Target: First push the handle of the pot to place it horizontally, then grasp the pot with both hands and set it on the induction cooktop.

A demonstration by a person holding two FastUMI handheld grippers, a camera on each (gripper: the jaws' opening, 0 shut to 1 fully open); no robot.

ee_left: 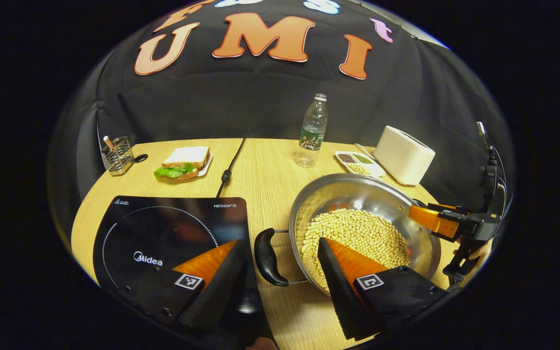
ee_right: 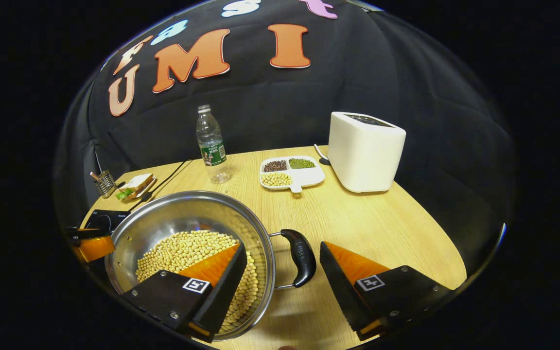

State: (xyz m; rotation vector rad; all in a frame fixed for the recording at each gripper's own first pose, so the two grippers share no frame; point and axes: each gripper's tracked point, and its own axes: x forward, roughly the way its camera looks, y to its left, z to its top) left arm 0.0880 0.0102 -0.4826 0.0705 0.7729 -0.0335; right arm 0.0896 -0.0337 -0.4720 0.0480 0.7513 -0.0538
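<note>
1. Both hand-held grippers are spread wide: the left hand-held gripper straddles the pot's left handle, and the right hand-held gripper straddles the right handle; neither pinches yet.
2. Judging by the handles lying flat, the push step looks done; grasping and lifting are left.
3. Filled with soybeans, the pot sits on the worktop, just right of the left hand-held gripper's fingers.
4. To that gripper's left lies the induction cooktop, unloaded.
5. Each gripper points forward and slightly down, level with the rim.
</note>
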